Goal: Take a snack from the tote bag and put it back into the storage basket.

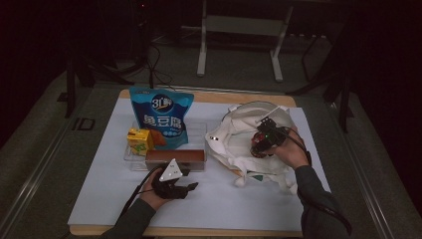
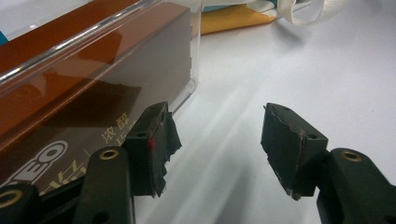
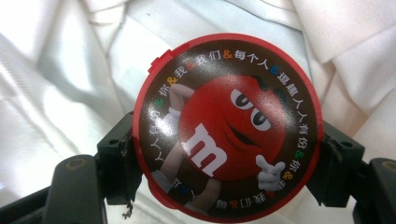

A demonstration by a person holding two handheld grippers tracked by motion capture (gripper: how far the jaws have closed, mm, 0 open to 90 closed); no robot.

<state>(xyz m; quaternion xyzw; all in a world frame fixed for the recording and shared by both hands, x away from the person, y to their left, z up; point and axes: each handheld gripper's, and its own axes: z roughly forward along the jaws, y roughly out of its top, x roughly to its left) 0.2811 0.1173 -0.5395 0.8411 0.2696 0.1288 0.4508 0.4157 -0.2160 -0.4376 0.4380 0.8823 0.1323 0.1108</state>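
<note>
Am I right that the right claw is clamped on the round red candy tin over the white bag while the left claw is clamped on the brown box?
Not quite. The left claw is open beside the brown box, gripping nothing, as the left gripper view shows. The right claw does clamp the round red candy tin over the white bag.

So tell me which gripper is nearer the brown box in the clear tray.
Left. The left gripper sits open just in front of the brown box, while the right gripper holds the round candy tin over the white bag.

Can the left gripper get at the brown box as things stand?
Probably yes. The left gripper is open and empty, right beside the brown box. But the box sits inside a clear tray, whose wall stands between jaws and box, so it likely has to go in from above.
</note>
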